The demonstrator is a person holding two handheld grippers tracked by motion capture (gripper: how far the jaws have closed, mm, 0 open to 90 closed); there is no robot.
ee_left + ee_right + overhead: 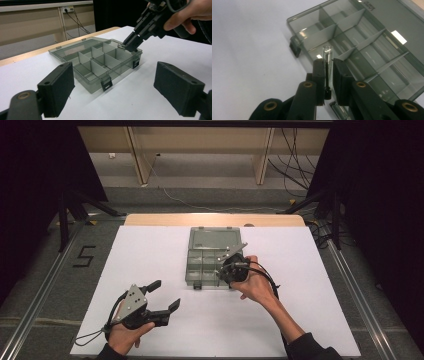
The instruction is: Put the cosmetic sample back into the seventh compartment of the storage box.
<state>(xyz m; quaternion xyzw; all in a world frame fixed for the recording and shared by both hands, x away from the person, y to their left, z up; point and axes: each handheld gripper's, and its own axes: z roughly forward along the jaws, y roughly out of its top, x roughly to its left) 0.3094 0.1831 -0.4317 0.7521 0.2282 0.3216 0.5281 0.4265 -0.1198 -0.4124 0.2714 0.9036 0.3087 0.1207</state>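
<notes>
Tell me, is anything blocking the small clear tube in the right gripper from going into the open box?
Nothing visible. The right gripper holds the clear tube over an open compartment of the box; its lid lies back.

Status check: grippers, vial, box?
Right gripper shut on vial, over the box's near-right corner. Left gripper open, idle on the sheet. Box lid open, compartments look empty, nothing in the way.

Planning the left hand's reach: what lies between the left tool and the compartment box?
Bare white table. In the left gripper view, nothing sits between the open left tool and the compartment box; the high view agrees.
</notes>
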